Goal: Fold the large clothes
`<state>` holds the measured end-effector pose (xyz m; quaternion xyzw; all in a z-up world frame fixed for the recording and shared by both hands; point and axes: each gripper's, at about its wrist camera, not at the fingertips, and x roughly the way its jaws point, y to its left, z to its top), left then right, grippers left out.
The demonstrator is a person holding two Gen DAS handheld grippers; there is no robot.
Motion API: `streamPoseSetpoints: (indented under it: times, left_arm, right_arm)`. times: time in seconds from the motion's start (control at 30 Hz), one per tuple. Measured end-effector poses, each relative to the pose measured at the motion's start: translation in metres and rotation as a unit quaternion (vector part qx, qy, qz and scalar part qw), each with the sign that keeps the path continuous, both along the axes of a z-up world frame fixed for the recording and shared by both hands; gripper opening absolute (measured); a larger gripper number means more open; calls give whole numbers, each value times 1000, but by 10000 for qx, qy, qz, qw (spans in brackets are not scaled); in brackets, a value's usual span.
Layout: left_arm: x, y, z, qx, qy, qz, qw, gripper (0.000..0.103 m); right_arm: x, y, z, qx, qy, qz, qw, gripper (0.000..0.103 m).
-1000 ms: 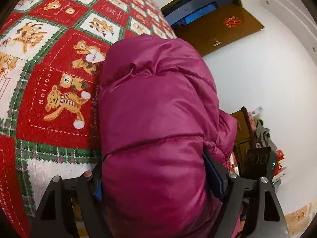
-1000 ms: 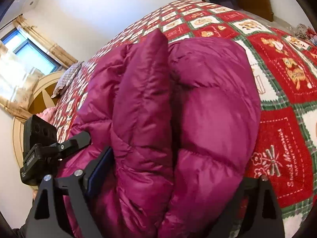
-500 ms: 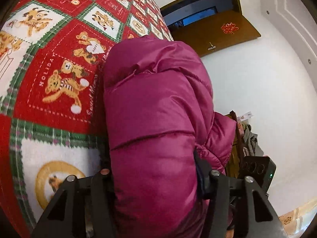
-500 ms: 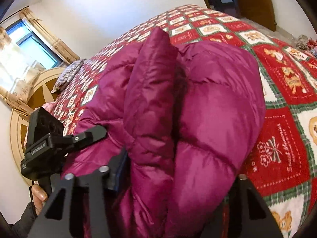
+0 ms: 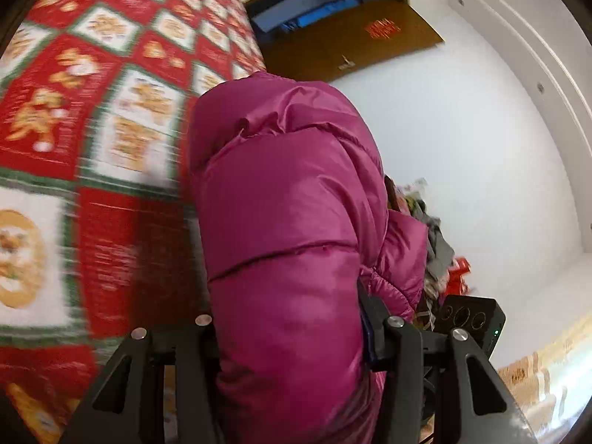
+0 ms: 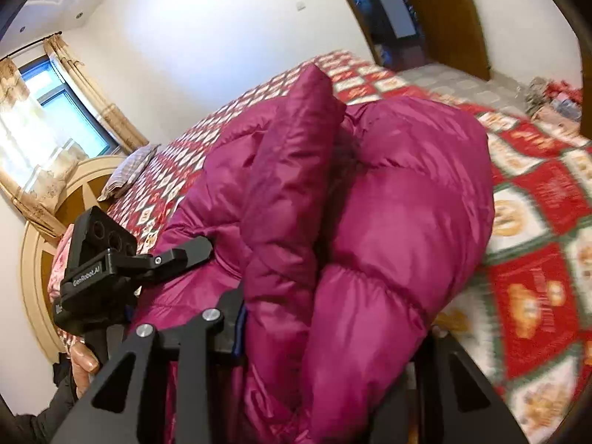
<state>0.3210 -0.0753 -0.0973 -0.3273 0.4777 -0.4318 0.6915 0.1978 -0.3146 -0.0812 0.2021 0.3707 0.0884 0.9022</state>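
Note:
A magenta puffer jacket (image 5: 292,229) is bundled into a thick fold and held up above the bed. My left gripper (image 5: 288,333) is shut on one end of the bundle, its fingers pressed into the padding. My right gripper (image 6: 329,336) is shut on the other end of the jacket (image 6: 370,199). The left gripper also shows in the right wrist view (image 6: 148,259) at the jacket's left side, with the person's hand below it. The fingertips of both grippers are hidden by the fabric.
The bed carries a red, green and white holiday quilt (image 5: 111,118) with bear prints. A brown door (image 5: 355,40) stands open beyond it. A pile of clothes (image 5: 436,251) lies by the white wall. A wooden headboard (image 6: 55,214), a pillow (image 6: 129,170) and a curtained window (image 6: 44,111) lie at the far end.
Both grippers have lifted the bundled jacket higher off the quilt and pulled it back. The quilt now shows motion blur. Both grips on the jacket stay shut.

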Motion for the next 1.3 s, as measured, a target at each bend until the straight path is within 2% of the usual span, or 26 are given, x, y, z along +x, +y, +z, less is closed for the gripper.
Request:
streamPoseSetpoints:
  times: [0.13, 0.23, 0.43, 0.63, 0.83, 1.0, 1.3]
  left_arm:
    - [-6, -42, 5, 16, 44, -232, 9997, 50]
    - [-5, -76, -2, 191, 208, -292, 9992, 50]
    - [-8, -118, -27, 928, 352, -167, 9949, 50]
    - [-15, -123, -34, 1301, 191, -63, 9913, 50]
    - [-9, -121, -51, 1184, 389, 67, 9922, 52]
    - [-13, -126, -46, 1405, 211, 106, 9898, 53]
    - [-14, -139, -43, 1558, 187, 146, 9875, 53]
  right_arm:
    - [-18, -32, 11, -247, 35, -344, 9991, 40]
    - [-24, -53, 8, -406, 147, -544, 9976, 40]
    - [-12, -91, -33, -231, 516, -799, 9952, 39]
    - [-9, -114, -49, 11, 556, -827, 9950, 39]
    - [-3, -133, -68, 551, 608, -808, 9933, 43]
    - [-2, -131, -66, 429, 610, -769, 9942, 43]
    - [-4, -129, -66, 398, 607, -744, 9946, 43]
